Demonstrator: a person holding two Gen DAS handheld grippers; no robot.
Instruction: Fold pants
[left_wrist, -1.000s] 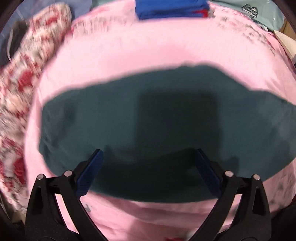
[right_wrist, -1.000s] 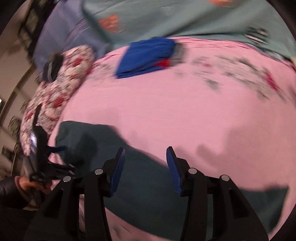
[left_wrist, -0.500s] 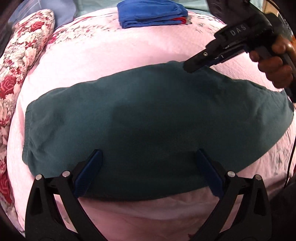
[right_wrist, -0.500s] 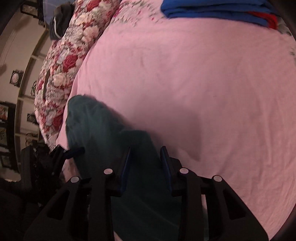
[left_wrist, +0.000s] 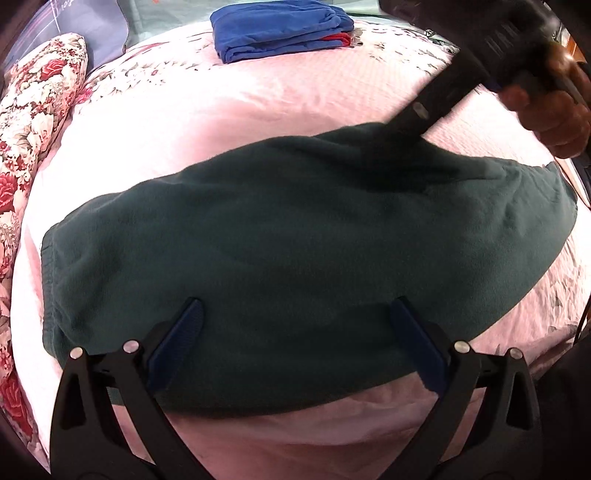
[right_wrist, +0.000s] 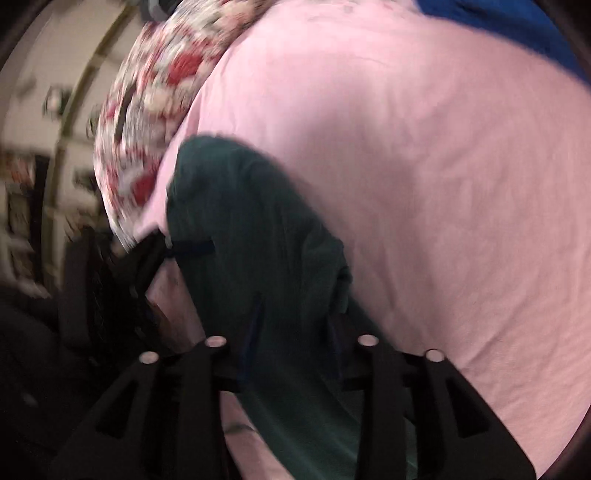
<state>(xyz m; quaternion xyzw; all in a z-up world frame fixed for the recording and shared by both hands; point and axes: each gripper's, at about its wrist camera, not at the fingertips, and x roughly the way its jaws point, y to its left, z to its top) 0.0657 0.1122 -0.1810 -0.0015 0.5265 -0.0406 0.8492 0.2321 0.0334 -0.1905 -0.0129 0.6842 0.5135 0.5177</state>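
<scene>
On the pink bed (left_wrist: 280, 107), your dark green fleece pants (left_wrist: 295, 243) lie half-folded; left tool (left_wrist: 295, 343) spread, right tool (right_wrist: 295, 332) opening astride their edge.

A bed (left_wrist: 280, 103) with a pink cover carries dark green pants (left_wrist: 295, 258) spread flat, a folded blue garment (left_wrist: 277, 29) well behind them, and a floral pillow (left_wrist: 33, 122) alongside.

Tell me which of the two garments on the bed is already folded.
The blue garment at the far edge of the pink bed is folded into a compact stack. The dark green pants lie spread out flat in front.
</scene>
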